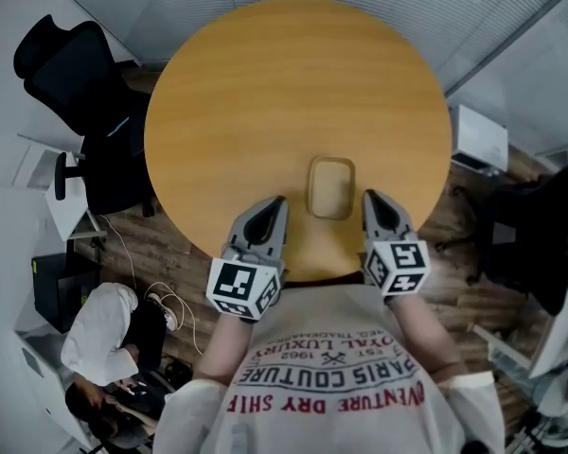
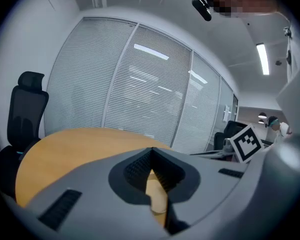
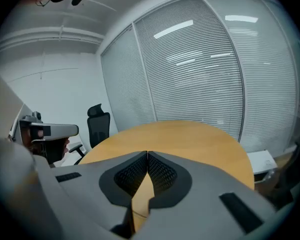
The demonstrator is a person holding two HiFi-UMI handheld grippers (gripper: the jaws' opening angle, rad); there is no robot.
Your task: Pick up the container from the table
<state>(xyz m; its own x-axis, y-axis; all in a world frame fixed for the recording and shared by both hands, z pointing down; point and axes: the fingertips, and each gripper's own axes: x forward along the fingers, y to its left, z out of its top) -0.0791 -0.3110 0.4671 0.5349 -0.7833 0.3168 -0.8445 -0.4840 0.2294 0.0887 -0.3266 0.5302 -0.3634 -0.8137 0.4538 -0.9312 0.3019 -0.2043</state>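
The container (image 1: 331,187) is a tan, shallow, rounded-rectangle dish that nearly matches the wood. It lies near the front edge of the round wooden table (image 1: 265,83). My left gripper (image 1: 279,201) hovers just left of it and my right gripper (image 1: 368,195) just right of it, neither touching. Both point across the table. In the left gripper view the jaws (image 2: 151,150) meet at their tips with nothing between them. The right gripper view shows the same (image 3: 147,154), tips together and empty. The container is hidden behind the jaws in both gripper views.
A black office chair (image 1: 85,93) stands left of the table and another (image 1: 535,235) to the right. A white box unit (image 1: 480,138) sits at the back right. A person in white (image 1: 99,334) crouches on the floor at lower left. Blinds (image 3: 200,69) line the far wall.
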